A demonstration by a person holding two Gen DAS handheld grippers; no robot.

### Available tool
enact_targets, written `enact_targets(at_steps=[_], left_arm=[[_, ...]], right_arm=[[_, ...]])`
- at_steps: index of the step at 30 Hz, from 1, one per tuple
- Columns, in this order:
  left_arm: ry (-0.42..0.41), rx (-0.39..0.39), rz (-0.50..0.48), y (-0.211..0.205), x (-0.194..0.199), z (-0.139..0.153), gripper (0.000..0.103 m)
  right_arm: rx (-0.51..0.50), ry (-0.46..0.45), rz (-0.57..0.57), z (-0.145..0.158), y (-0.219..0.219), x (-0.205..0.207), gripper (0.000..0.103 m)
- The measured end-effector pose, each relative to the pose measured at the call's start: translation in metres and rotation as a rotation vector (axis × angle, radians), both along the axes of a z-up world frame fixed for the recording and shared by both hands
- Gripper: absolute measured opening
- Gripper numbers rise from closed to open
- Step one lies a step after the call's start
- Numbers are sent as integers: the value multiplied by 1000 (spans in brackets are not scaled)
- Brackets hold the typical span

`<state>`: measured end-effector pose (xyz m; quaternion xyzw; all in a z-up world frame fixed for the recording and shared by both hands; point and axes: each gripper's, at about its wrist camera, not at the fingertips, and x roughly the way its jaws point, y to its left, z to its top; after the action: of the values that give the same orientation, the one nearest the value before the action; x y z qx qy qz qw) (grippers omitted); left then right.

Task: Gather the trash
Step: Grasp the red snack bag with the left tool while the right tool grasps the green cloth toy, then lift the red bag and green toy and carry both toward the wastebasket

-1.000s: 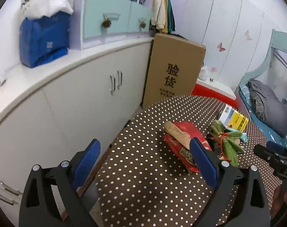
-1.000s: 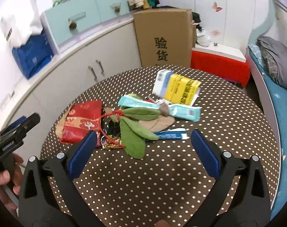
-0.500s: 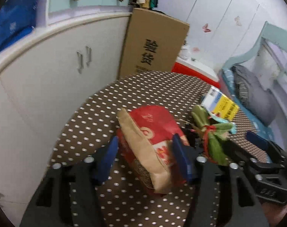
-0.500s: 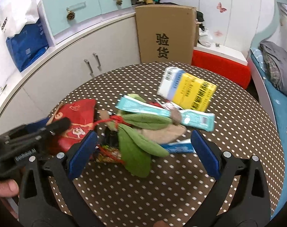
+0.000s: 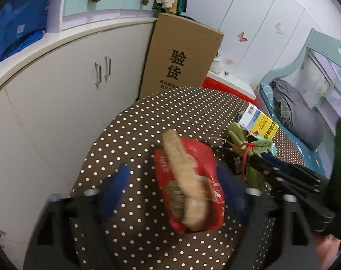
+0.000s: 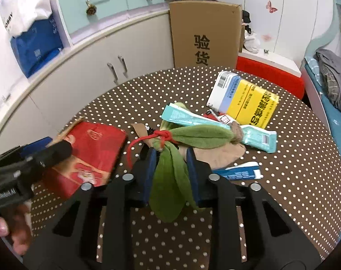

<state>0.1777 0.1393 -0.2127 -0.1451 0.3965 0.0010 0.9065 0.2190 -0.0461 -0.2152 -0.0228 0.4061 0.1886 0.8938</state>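
A red snack bag (image 5: 188, 193) with a tan paper strip on top lies on the dotted table (image 5: 148, 117). It sits between the blue pads of my left gripper (image 5: 172, 189). Those jaws are opening, and the left pad stands clear of the bag; the picture is blurred. In the right wrist view a green leaf bundle (image 6: 168, 180) tied with red string lies between the pads of my right gripper (image 6: 171, 171). Its jaws are closing and pinch the leaf from both sides. The red bag (image 6: 91, 148) lies to its left, under the left gripper (image 6: 35, 157).
A yellow and white box (image 6: 249, 99), a teal wrapper (image 6: 215, 123), a blue and white wrapper (image 6: 238, 172) and a tan scrap (image 6: 220, 155) lie behind the bundle. A cardboard box (image 6: 206, 33) and white cabinets (image 5: 58, 101) stand beyond the table; a bed (image 5: 301, 117) is on the right.
The right jaws came from wide open in onto the green leaf bundle. The left gripper moved in over the red bag, narrowed around it, then widened again.
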Motion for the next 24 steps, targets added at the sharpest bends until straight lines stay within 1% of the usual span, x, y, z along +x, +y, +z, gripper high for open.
enact_targets(at_steps=[2, 5, 6, 7, 8, 9, 12, 13, 14, 15, 16, 19, 24], left_arm=[[7, -2, -9, -3, -1, -3, 82], [25, 1, -19, -9, 2, -11, 81], [23, -1, -24, -10, 3, -12, 72], [24, -7, -40, -12, 4, -15, 60], [22, -18, -51, -13, 4, -15, 54], [17, -28, -63, -15, 4, -14, 44], [4, 18, -74, -22, 0, -8, 43], [3, 17, -76, -21, 0, -8, 41], [2, 13, -71, -19, -2, -7, 40], [0, 10, -65, -17, -5, -7, 37], [-3, 9, -57, -15, -8, -5, 35], [-14, 20, -39, -8, -14, 2, 30], [-31, 34, -38, -3, -25, 10, 29]], right_arm=[[13, -11, 6, 7, -5, -5, 26], [-6, -17, 14, 10, -6, -7, 27], [-13, -17, 17, 9, -4, -5, 33], [-15, -14, 19, 9, -3, -4, 52], [-15, -15, 20, 8, -1, -3, 56], [-12, -19, 28, 8, 3, -2, 56], [-28, -5, 40, 2, 13, 5, 55], [-42, 2, 39, -2, 17, 9, 50], [-58, 9, 33, -5, 20, 13, 40], [-72, 26, 24, -11, 23, 18, 24], [-64, 41, 16, -13, 22, 20, 19], [-2, 33, 17, -8, 16, 15, 14], [107, 4, 34, 11, -6, -6, 14]])
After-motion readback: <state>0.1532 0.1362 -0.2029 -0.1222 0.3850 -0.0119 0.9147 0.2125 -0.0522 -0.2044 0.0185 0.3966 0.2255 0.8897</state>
